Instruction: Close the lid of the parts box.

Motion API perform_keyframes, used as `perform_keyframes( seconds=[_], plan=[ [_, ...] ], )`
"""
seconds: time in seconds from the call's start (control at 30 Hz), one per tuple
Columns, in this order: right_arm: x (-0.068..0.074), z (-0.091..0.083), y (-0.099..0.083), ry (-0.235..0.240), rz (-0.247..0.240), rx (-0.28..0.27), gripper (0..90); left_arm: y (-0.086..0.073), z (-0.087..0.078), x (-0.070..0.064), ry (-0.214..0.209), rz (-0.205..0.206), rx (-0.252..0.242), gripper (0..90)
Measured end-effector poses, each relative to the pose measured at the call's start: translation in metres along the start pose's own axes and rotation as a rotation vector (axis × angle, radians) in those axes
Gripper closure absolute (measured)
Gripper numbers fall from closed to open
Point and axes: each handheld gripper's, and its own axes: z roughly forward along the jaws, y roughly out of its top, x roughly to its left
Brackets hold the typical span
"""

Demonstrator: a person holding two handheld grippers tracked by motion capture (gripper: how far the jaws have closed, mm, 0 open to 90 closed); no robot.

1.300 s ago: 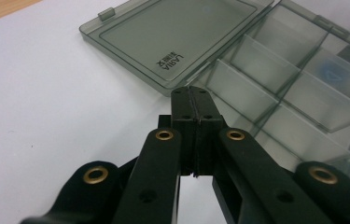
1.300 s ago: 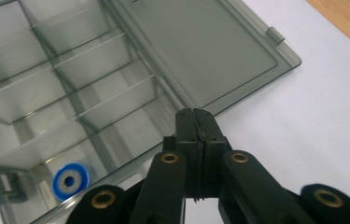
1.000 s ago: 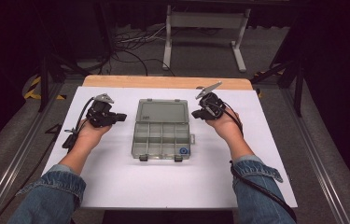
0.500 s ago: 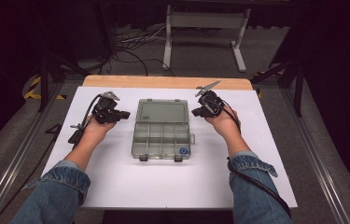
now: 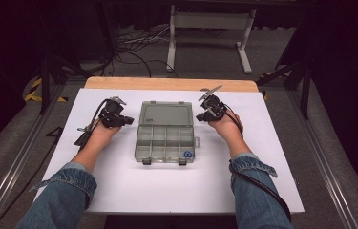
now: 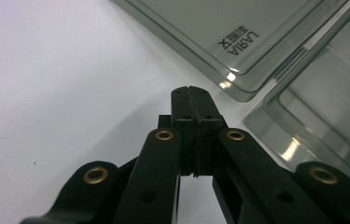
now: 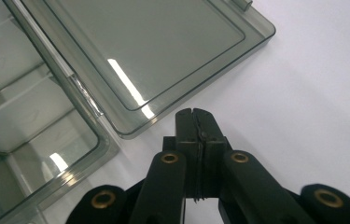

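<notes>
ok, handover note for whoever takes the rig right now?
Left gripper: jaws shut, empty, beside the left edge of the organizer box, near the hinge.
Right gripper: jaws shut, empty, at the right edge, near the lid corner.
Box sits mid-table, lid lying open flat at the far side, compartments look empty.
Done: lid open. Left: probably closing it or loading; neither gripper touches the box.

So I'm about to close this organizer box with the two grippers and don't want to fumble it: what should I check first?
1. Lid fully open, lying flat on the table: ok.
2. Compartments of the box free of loose parts: ok as far as visible.
3. Left gripper beside the lid's corner, jaws shut, holding nothing: ok.
4. Right gripper beside the opposite corner, jaws shut: ok.
5. Front latches undamaged: cannot tell.
</notes>
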Motion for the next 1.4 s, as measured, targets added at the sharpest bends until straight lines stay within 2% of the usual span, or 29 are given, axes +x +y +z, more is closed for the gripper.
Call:
perform_keyframes(
  seconds=[0.1, 0.23, 0.37, 0.73, 0.87, 0.97, 1.4],
  plan=[
    [-0.001, 0.006, -0.001, 0.003, 0.004, 0.012, 89.7, -0.001, 0.003, 0.003, 0.002, 0.003, 0.008, 89.5],
    [-0.002, 0.011, -0.002, 0.008, 0.011, 0.024, 89.7, -0.002, 0.01, 0.004, -0.004, -0.013, 0.017, 89.4],
    [-0.003, 0.014, -0.003, 0.008, 0.015, 0.034, 89.7, -0.001, 0.014, 0.003, -0.004, -0.005, 0.028, 89.5],
    [-0.005, 0.024, -0.004, 0.014, 0.02, 0.049, 89.7, 0.0, 0.015, 0.003, -0.011, -0.001, 0.028, 89.4],
    [-0.005, 0.025, -0.002, 0.016, 0.021, 0.05, 89.7, 0.005, 0.017, 0.001, -0.025, -0.005, 0.043, 89.5],
    [-0.005, 0.026, -0.001, 0.017, 0.019, 0.052, 89.7, 0.009, 0.02, -0.002, -0.018, 0.013, 0.061, 89.4],
    [-0.006, 0.028, 0.003, 0.027, 0.013, 0.053, 89.7, 0.012, 0.024, -0.001, -0.028, 0.005, 0.054, 89.5]
  ],
)
